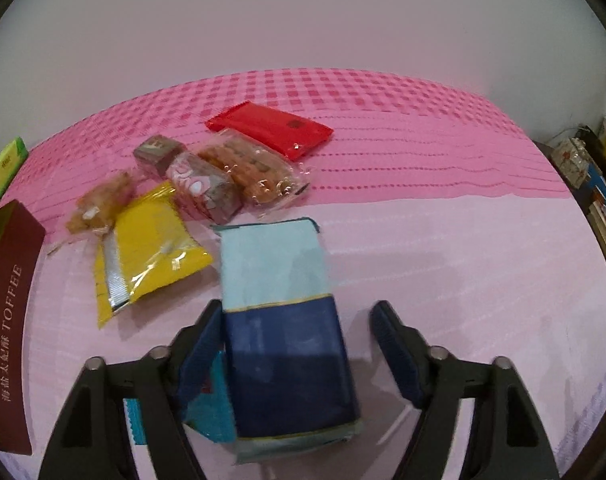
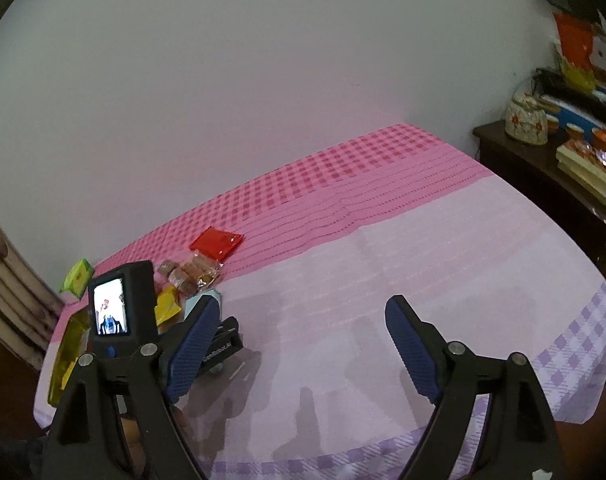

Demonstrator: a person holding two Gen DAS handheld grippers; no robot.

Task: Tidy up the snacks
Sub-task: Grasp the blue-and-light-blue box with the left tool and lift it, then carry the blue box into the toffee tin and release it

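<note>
Jaws spread wide on the left gripper (image 1: 299,344), and a blue packet (image 1: 283,336) sits between them: its left edge touches the left pad (image 1: 201,356), while the right pad stands clear of it. Whether the packet is lifted or lying on the pink cloth (image 1: 463,260) is hard to tell. Its long axis runs straight away from the camera, pale blue end far, dark blue end near. Beyond it to the left lie a yellow packet (image 1: 147,248), clear-wrapped biscuits (image 1: 247,172) and a red packet (image 1: 271,128); a toffee box (image 1: 11,312) stands at the left edge. Over on the right, the right gripper (image 2: 299,344) is wide open too, holding nothing, above bare cloth.
</note>
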